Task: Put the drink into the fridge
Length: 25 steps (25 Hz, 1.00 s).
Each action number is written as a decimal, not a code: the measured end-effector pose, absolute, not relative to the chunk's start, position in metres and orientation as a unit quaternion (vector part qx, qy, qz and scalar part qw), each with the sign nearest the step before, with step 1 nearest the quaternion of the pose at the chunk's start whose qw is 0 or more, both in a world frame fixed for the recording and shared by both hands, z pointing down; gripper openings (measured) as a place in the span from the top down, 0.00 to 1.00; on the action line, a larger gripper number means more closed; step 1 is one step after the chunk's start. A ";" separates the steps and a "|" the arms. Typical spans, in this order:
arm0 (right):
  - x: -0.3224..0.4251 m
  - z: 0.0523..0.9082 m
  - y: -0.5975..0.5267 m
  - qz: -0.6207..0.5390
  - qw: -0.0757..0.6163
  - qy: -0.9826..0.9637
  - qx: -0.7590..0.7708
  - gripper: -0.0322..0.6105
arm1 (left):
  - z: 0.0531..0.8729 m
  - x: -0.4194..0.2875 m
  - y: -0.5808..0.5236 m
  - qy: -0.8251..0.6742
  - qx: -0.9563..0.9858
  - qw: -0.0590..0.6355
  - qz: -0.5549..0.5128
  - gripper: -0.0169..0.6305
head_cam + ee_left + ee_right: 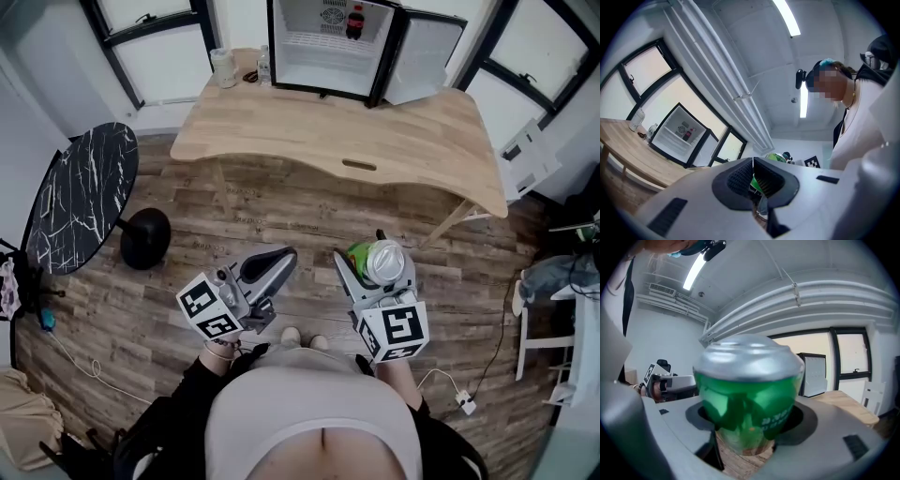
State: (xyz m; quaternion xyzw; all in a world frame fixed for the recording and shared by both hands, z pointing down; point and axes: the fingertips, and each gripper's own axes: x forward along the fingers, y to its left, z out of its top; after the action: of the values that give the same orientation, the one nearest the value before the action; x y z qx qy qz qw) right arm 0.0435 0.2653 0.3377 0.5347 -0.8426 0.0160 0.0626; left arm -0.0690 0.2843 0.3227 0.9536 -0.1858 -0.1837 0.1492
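Drink is a green can (382, 262) with a silver top, upright, clamped in the jaws of the right hand-held gripper (373, 274) above the floor (281, 216), well short of the worktop (375, 141). The fridge (319, 61) is small, with a black shell and white interior. It sits at the worktop's far edge with its door open.

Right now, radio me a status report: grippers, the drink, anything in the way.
Right gripper shut on green aluminium can. Left gripper shut, empty. Small black fridge open on light wooden table ahead; nothing seen blocking.

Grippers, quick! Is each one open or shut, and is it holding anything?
Left gripper: shut, nothing between its jaws.
Right gripper: shut on the green can.
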 end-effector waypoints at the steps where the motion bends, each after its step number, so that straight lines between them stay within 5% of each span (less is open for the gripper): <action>1: 0.040 0.338 0.264 0.016 0.063 -0.843 0.535 0.41 | 0.324 -0.072 0.284 -0.185 0.954 0.150 -0.184 0.95; 25: 0.036 0.358 0.177 0.040 0.064 -0.835 0.545 0.41 | 0.348 -0.074 0.202 -0.173 0.954 0.172 -0.173 0.95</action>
State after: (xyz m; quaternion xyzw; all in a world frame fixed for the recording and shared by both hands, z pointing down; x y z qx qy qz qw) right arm 0.0355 0.1768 0.3580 0.5451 -0.8350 0.0405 0.0642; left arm -0.0738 0.2017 0.3479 0.9544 -0.1726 -0.1728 0.1717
